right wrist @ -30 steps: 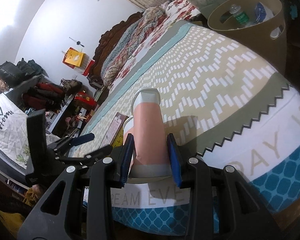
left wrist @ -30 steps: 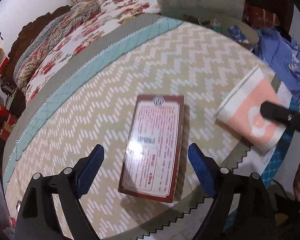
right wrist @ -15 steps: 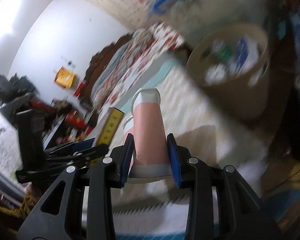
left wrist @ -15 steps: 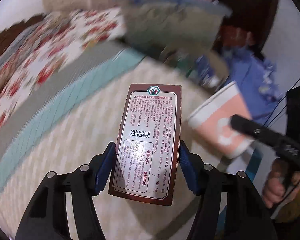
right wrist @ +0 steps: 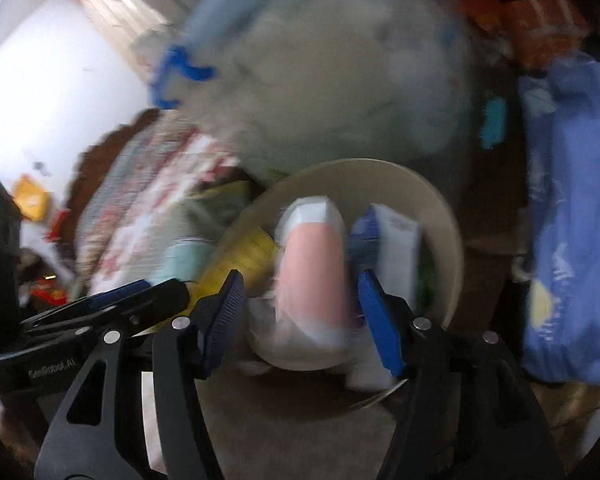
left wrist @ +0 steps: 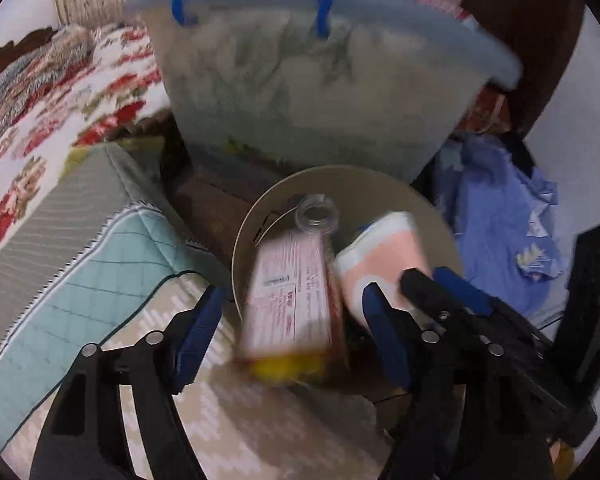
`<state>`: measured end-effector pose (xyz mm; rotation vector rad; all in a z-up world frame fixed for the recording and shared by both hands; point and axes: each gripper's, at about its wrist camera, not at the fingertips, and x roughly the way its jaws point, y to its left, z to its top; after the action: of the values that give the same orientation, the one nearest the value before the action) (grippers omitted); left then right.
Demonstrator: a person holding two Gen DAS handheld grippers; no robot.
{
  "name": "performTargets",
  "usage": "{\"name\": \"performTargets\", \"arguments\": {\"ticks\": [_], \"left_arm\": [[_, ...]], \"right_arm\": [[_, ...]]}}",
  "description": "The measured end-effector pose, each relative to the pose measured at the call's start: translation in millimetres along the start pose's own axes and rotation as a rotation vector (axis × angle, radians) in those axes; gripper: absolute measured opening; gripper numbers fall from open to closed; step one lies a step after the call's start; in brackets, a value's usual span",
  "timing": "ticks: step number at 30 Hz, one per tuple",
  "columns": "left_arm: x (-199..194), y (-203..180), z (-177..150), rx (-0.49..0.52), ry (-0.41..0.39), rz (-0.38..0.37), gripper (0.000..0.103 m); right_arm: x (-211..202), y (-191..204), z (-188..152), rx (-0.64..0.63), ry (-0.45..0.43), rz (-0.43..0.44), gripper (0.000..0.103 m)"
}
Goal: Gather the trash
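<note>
Left tongs (left wrist: 288,328) opening, pads clear of the box (left wrist: 290,304), which tips blurred between them above the bin (left wrist: 388,184). Right tongs (right wrist: 300,312) opening too, pads standing just off the paper cup (right wrist: 314,276), also blurred over the bin's mouth. Bin on the floor past the bed (left wrist: 80,240) corner, a bottle (left wrist: 316,216) already inside.

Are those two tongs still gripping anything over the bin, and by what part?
Nothing is held. Both tongs are opening: the box and the paper cup sit loose between the pads, dropping into the trash bin.
</note>
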<state>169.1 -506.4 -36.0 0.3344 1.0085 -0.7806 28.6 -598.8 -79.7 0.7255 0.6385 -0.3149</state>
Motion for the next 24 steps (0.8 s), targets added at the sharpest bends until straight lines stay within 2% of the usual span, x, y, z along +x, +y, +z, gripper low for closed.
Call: {"name": "performTargets", "arguments": {"ticks": [2, 5, 9, 12, 19, 24], "left_arm": [[3, 7, 0, -0.035, 0.011, -0.025, 0.071], [-10, 17, -6, -0.044, -0.028, -0.034, 0.073], [-35, 26, -23, -0.049, -0.054, -0.02, 0.076], [-57, 34, -45, -0.057, -0.07, 0.008, 0.08], [-110, 45, -114, -0.018, -0.1, 0.158, 0.087], [-141, 50, -158, -0.001, -0.126, 0.227, 0.094]], "right_arm": [[-13, -4, -2, 0.022, -0.028, 0.03, 0.061], [-36, -3, -7, 0.013, -0.072, 0.034, 0.061], [-58, 4, -18, 0.015, -0.067, 0.074, 0.061], [-77, 15, -34, 0.011, -0.045, 0.116, 0.061], [-119, 45, -93, -0.023, 0.015, 0.196, 0.061], [-137, 65, -140, -0.036, 0.063, 0.206, 0.061]]}}
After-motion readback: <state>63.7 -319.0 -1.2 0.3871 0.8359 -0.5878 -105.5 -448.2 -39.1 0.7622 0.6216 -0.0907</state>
